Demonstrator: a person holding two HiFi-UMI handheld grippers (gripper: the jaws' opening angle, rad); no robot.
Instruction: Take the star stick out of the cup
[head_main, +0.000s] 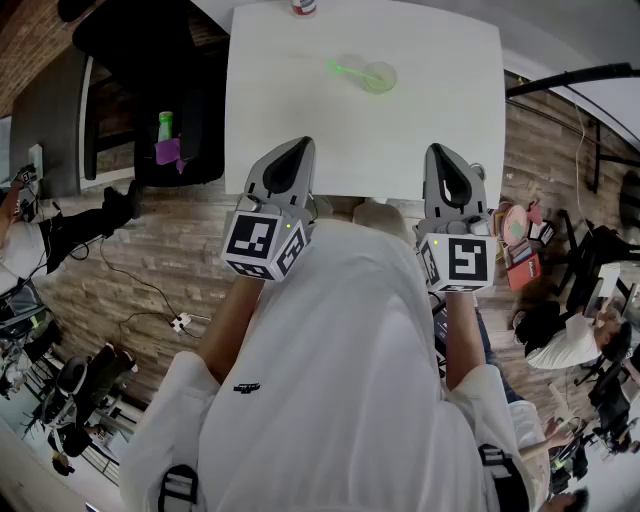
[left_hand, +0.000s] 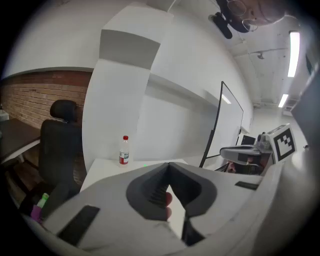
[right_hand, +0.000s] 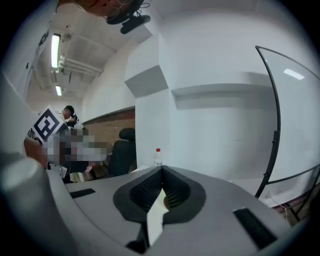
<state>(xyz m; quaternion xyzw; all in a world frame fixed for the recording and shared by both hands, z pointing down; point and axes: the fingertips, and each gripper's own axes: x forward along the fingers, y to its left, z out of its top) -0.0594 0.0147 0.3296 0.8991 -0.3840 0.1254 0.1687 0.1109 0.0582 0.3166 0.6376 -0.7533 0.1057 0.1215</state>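
Note:
A clear cup (head_main: 380, 77) stands on the white table (head_main: 290, 90), right of centre toward the far side. The green star stick (head_main: 347, 70) leans out of it to the left. My left gripper (head_main: 300, 147) and right gripper (head_main: 437, 152) are both shut and empty. They hover side by side at the table's near edge, well short of the cup. In the left gripper view the jaws meet at a point (left_hand: 168, 165). The right gripper view shows the same (right_hand: 161, 169). The cup is hidden behind the jaws in both gripper views.
A small red-capped bottle (head_main: 304, 6) (left_hand: 123, 151) (right_hand: 158, 157) stands at the table's far edge. A black office chair (head_main: 150, 60) with a green bottle (head_main: 165, 126) on it is left of the table. A black stand (head_main: 570, 78) reaches in at the right.

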